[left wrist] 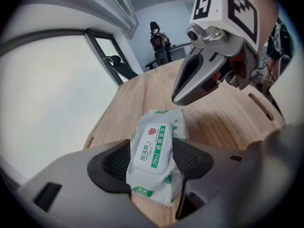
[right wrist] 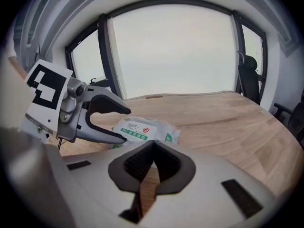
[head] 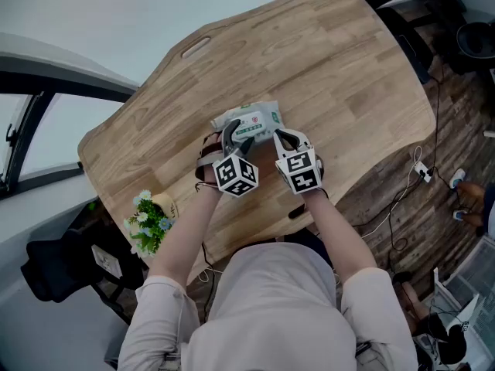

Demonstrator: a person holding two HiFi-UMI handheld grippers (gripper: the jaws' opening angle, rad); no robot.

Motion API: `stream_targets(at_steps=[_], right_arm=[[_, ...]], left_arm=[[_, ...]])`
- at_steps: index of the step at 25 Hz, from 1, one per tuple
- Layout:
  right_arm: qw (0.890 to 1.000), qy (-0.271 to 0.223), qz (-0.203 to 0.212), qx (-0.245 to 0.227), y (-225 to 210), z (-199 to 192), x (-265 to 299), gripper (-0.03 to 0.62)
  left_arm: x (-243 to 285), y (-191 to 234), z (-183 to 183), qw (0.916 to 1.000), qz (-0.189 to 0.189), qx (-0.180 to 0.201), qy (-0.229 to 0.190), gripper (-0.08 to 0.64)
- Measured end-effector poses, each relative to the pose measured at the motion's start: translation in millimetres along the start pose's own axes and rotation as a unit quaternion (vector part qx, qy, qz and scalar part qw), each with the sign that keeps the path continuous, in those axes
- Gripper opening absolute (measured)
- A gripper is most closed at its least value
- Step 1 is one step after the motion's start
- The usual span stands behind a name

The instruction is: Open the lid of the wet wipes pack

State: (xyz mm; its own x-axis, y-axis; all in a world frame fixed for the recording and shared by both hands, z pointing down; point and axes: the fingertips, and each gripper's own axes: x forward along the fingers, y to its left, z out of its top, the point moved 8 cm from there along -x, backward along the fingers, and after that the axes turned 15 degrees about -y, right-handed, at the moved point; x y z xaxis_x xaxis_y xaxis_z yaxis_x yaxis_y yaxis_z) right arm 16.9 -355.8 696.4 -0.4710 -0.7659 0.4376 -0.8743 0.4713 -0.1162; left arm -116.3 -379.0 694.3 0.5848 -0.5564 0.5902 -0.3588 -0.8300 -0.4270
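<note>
The wet wipes pack (head: 251,120) is white with green print and lies on the wooden table (head: 348,76). Its white lid (left wrist: 151,148) lies flat and closed on top. My left gripper (left wrist: 152,145) is shut on the pack, with a pad against each long side near its close end. In the right gripper view it (right wrist: 107,122) shows at the left, clasping the pack (right wrist: 142,129). My right gripper (right wrist: 153,144) is shut with nothing in it, and its tips hover just short of the pack. In the left gripper view it (left wrist: 178,99) hangs above the pack's far end.
A small pot of flowers (head: 148,221) stands at the table's near left corner. A slot handle (head: 195,47) is cut near the far edge. A black chair (head: 54,269) stands left of the person, cables (head: 402,199) lie on the floor at right, and a person (left wrist: 158,37) stands far off.
</note>
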Motion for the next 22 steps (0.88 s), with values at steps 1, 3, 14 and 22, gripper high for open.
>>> stream_targets(at_steps=[1, 3, 14, 22], right_arm=[[1.0, 0.003, 0.0, 0.0, 0, -1, 3, 0.008], [1.0, 0.009, 0.002, -0.002, 1, -3, 8, 0.008], [0.998, 0.057, 0.013, -0.021, 0, -20, 27, 0.008], [0.996, 0.078, 0.023, -0.034, 1, -27, 35, 0.006]], left_arm=[[1, -1, -1, 1.0, -0.001, 0.001, 0.001, 0.285], [4, -2, -2, 1.0, -0.002, 0.001, 0.002, 0.285], [10, -1, -6, 0.9999, -0.001, -0.012, 0.007, 0.285], [9, -1, -6, 0.9999, 0.004, -0.014, 0.003, 0.285]])
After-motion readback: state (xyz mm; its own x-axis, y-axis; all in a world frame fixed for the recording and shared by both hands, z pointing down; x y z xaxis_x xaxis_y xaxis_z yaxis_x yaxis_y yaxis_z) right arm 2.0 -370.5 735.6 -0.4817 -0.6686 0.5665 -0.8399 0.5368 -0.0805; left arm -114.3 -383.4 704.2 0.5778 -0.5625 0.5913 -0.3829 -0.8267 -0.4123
